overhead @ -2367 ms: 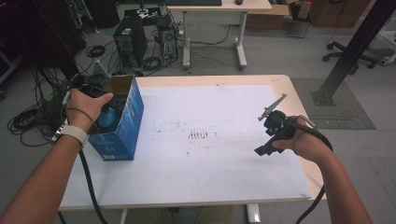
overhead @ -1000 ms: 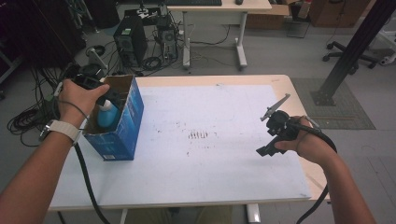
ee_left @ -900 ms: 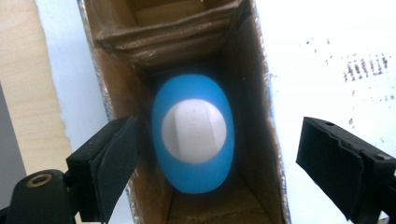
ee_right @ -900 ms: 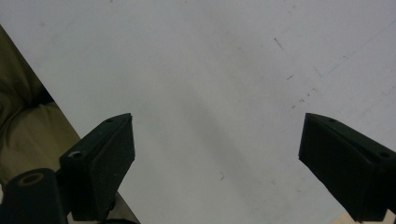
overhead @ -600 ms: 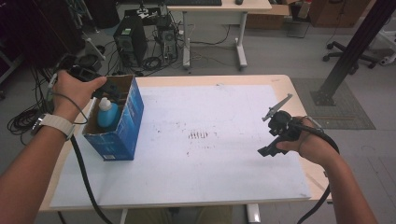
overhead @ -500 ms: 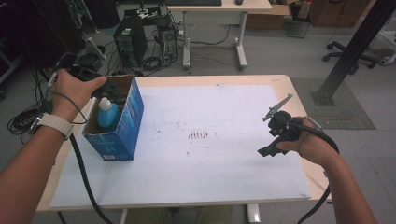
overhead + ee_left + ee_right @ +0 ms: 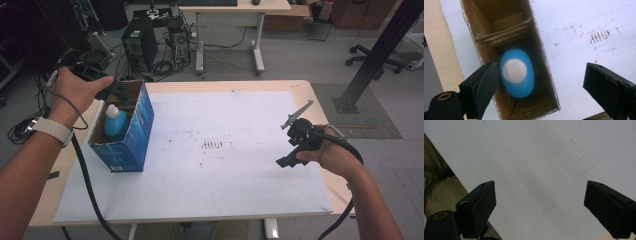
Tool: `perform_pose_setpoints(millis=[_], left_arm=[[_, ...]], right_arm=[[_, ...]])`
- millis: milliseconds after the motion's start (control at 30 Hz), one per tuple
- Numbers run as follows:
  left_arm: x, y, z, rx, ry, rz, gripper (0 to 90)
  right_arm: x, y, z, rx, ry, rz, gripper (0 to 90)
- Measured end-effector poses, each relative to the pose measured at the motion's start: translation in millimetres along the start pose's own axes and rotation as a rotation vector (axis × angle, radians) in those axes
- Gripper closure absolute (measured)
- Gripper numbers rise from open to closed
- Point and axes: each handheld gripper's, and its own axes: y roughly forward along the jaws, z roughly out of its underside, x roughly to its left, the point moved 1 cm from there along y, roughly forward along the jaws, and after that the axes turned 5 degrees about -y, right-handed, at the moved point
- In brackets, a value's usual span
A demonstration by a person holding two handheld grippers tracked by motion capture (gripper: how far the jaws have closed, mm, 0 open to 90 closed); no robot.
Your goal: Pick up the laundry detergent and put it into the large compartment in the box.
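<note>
Above the open blue cardboard box (image 7: 126, 135) at nine o'clock, we hold our left claw (image 7: 541, 85) pointing down, spread apart over the blue plastic bottle (image 7: 517, 72).

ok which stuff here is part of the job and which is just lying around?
In the job:
- blue bottle
- cardboard box holding it
- left gripper, open above the bottle

Lying about:
- white sheet on the table
- computer tower on the floor
- right gripper, open, idle

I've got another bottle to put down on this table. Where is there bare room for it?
The white sheet lies bare from the blue box across to the right gripper, apart from ink smudges mid-sheet. Crowded: the box's near compartment holds a blue bottle, with the left gripper open above it.
</note>
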Motion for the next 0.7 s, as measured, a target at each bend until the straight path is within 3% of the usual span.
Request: perform_pose_setpoints(millis=[267, 400, 700], left_arm=[[-8.8, -10.0, -3.7, -0.017, 0.020, 0.002, 12.8], [-14.8, -14.5, -4.7, -0.026, 0.044, 0.028, 12.5], [-37.7, -18.8, -10.0, -0.025, 0.110, 0.031, 12.4]], right_arm=[[-0.5, 1.2, -2.2, 0.003, 0.011, -0.004, 10.6], [-0.4, 0.1, -3.7, 0.001, 0.009, -0.002, 10.6], [-0.5, 1.1, -3.9, 0.001, 0.014, -0.005, 10.6]])
